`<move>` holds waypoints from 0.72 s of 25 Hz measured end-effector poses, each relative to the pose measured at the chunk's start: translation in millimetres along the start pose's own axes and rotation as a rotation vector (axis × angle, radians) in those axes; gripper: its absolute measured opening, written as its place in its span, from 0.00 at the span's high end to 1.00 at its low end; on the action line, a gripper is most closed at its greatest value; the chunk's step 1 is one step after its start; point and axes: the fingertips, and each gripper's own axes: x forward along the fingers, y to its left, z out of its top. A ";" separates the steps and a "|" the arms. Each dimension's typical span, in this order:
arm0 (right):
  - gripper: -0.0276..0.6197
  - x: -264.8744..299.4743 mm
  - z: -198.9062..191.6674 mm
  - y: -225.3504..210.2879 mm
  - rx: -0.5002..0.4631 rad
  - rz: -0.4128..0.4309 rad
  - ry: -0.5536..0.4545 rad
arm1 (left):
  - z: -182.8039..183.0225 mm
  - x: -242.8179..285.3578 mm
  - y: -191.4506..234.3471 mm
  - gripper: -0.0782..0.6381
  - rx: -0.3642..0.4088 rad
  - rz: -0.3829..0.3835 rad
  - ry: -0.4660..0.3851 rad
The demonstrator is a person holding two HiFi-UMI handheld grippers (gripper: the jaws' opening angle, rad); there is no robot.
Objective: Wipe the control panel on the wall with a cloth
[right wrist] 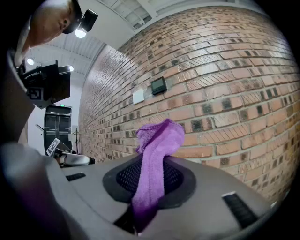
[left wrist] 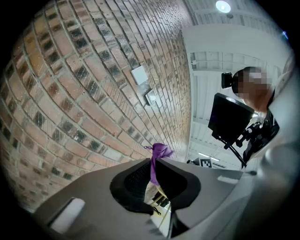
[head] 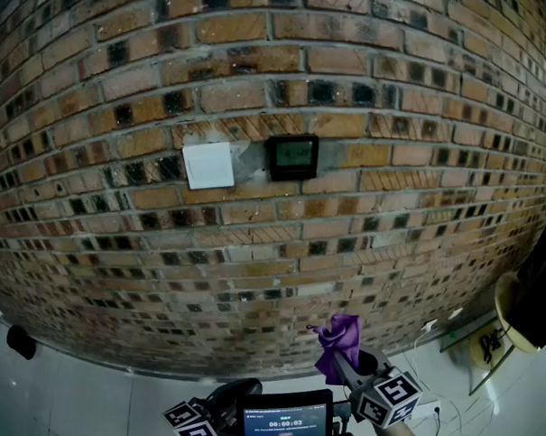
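The black control panel (head: 292,157) with a small screen is set in the brick wall (head: 390,227), level with my head. It also shows small as the control panel (right wrist: 159,85) and the control panel (left wrist: 151,97). A purple cloth (head: 340,344) sticks up from my right gripper (head: 343,362), well below the panel and short of the wall. In the right gripper view that gripper (right wrist: 152,183) is shut on the cloth (right wrist: 157,154). My left gripper (head: 237,390) hangs low at the left. Its jaws (left wrist: 154,187) stand a narrow gap apart, and the cloth (left wrist: 160,151) shows beyond them.
A white switch plate (head: 208,165) sits just left of the panel. A small timer screen (head: 284,421) is mounted between the grippers. On the white floor lie cables and a socket strip (head: 427,411) at the right, a yellowish round object (head: 513,313) and a black object (head: 19,340).
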 end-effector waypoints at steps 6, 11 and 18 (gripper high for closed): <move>0.84 3.2 12.2 -3.5 -0.033 -0.001 -0.013 | 3.0 -0.5 -0.2 0.87 0.005 0.004 -0.008; 0.84 8.8 29.2 -2.3 -0.071 0.009 -0.043 | 7.6 0.1 -1.6 0.87 0.016 -0.004 -0.017; 0.84 18.0 52.9 0.6 -0.111 0.024 -0.078 | 17.5 1.7 -0.2 0.87 0.037 -0.004 -0.035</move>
